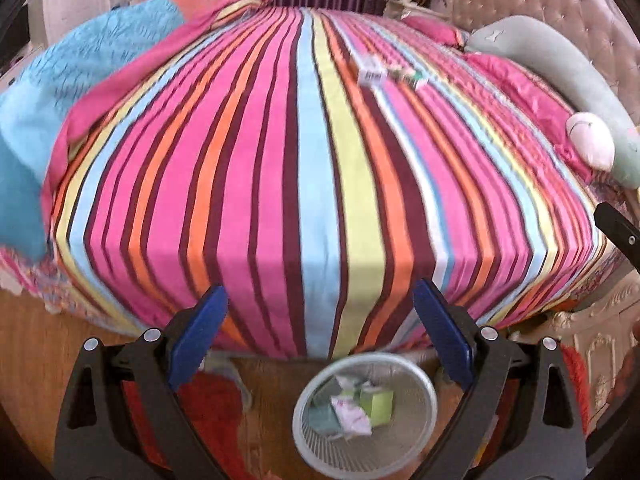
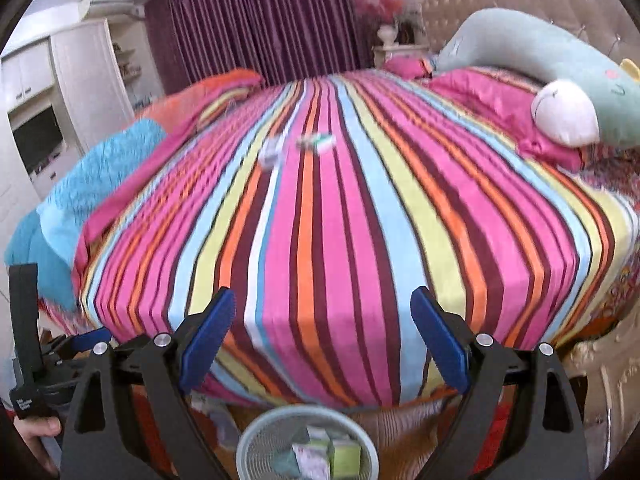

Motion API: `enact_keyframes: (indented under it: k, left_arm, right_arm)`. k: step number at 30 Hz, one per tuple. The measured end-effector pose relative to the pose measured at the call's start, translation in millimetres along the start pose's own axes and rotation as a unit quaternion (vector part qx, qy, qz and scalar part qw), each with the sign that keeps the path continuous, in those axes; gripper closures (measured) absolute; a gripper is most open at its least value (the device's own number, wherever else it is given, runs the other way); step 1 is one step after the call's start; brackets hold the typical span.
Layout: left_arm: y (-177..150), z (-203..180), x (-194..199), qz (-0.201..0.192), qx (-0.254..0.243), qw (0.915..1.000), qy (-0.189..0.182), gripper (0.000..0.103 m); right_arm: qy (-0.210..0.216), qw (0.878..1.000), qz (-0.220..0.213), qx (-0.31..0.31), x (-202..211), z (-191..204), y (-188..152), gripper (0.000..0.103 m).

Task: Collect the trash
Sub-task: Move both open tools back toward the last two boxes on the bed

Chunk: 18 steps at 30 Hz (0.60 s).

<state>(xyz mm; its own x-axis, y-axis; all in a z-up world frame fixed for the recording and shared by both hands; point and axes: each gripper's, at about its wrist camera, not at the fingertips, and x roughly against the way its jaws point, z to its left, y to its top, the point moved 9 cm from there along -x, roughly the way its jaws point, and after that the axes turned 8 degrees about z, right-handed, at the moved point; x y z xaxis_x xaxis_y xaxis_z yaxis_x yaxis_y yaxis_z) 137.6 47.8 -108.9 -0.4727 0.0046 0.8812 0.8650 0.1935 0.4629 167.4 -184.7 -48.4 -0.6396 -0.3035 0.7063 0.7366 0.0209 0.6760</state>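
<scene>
A round mesh waste basket (image 1: 424,420) stands on the wooden floor at the foot of the bed, holding a green box (image 1: 378,404) and crumpled wrappers (image 1: 352,416). The basket (image 2: 256,436) also shows at the bottom of the right wrist view. Far up the striped bedspread lie a small white carton (image 1: 371,74) and a green-and-white packet (image 1: 412,76); the right wrist view shows them blurred as carton (image 2: 272,152) and packet (image 2: 318,142). My left gripper (image 1: 320,308) is open and empty above the basket. My right gripper (image 2: 322,312) is open and empty too.
The bed (image 1: 280,160) fills both views. A blue blanket (image 1: 60,92) and pink quilt lie at its left, a long teal plush pillow (image 2: 540,52) by the tufted headboard at right. A red rug (image 1: 208,420) lies beside the basket. A hand (image 2: 36,432) holds the left gripper's handle.
</scene>
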Motion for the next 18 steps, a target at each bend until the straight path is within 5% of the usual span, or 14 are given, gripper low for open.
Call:
enact_keyframes:
  k: [10,18]
  left_arm:
    - [80,-16,-8,-0.021,0.024,0.9983,-0.048,0.012]
    - [134,-33,-44,-0.013,0.021,0.9983,-0.053,0.012]
  right_arm:
    - [-0.006,0.999,-0.032,0.020,-15,-2,60,0.018]
    - [-0.007,0.999,-0.027,0.035,-50,-6,97,0.018]
